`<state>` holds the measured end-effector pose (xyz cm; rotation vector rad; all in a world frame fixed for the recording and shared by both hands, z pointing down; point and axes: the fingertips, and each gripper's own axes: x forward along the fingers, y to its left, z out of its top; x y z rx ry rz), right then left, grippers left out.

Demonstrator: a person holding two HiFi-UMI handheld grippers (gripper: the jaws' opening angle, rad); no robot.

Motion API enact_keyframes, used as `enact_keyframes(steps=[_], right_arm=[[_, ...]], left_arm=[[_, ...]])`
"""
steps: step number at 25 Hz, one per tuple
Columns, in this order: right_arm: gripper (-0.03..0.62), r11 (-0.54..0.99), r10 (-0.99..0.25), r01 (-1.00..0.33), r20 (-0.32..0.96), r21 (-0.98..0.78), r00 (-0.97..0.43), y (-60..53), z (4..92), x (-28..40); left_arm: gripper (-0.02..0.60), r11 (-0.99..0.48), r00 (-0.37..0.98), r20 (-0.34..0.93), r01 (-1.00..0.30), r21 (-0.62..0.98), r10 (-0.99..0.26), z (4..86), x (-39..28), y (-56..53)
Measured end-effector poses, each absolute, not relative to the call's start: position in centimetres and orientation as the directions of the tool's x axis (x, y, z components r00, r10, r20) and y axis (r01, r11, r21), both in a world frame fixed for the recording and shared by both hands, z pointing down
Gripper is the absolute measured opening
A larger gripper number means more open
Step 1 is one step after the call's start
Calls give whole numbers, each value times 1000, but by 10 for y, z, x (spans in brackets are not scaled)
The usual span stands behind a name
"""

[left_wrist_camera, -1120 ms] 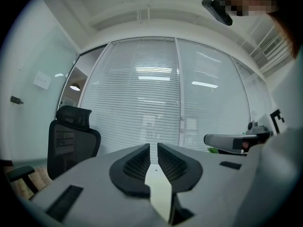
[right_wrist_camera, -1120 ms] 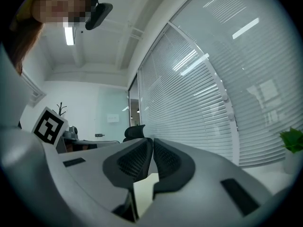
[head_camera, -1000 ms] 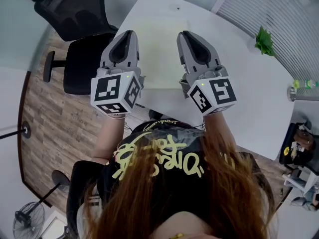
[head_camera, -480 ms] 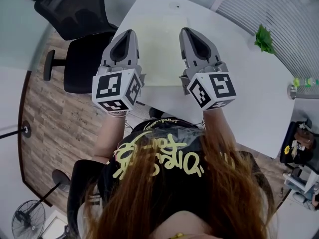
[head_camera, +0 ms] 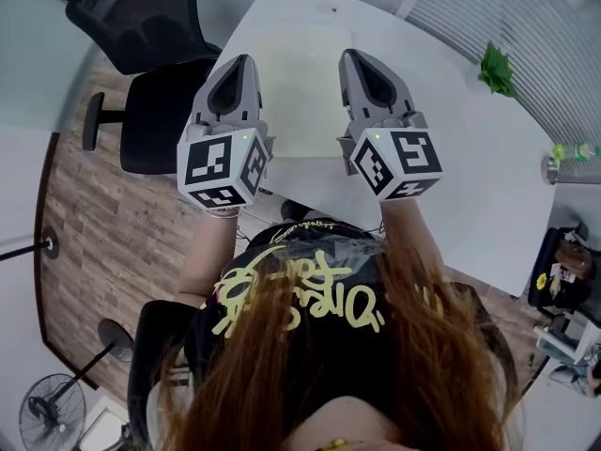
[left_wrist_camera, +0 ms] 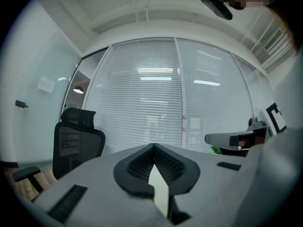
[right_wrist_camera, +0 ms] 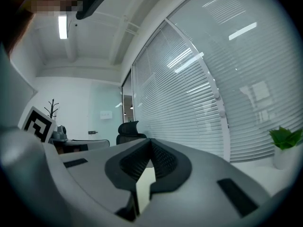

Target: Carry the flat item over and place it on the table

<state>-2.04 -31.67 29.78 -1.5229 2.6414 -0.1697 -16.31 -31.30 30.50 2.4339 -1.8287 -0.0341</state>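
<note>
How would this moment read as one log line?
left gripper: shut on flat sheet | right gripper: shut on flat sheet | flat sheet: over white table

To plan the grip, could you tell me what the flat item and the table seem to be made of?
The flat item looks pale cream, matte and thin: perhaps paper, card or foam sheet. The table is smooth, even white: probably laminate or painted board.
</note>
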Motion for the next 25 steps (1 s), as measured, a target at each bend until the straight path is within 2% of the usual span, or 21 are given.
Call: enact_keyframes(steps=[6,25], right_arm=[[2,483,-873,-870,30,-102,-488,-319,308,-18],[2,476,-874,-869,35,-135,-485,-322,311,-12]], left_arm=[[-6,-264,267,40,-961,81,-963,308,-162,-314],[-6,-267,272,49,-959,89,-961,313,-158,-316]])
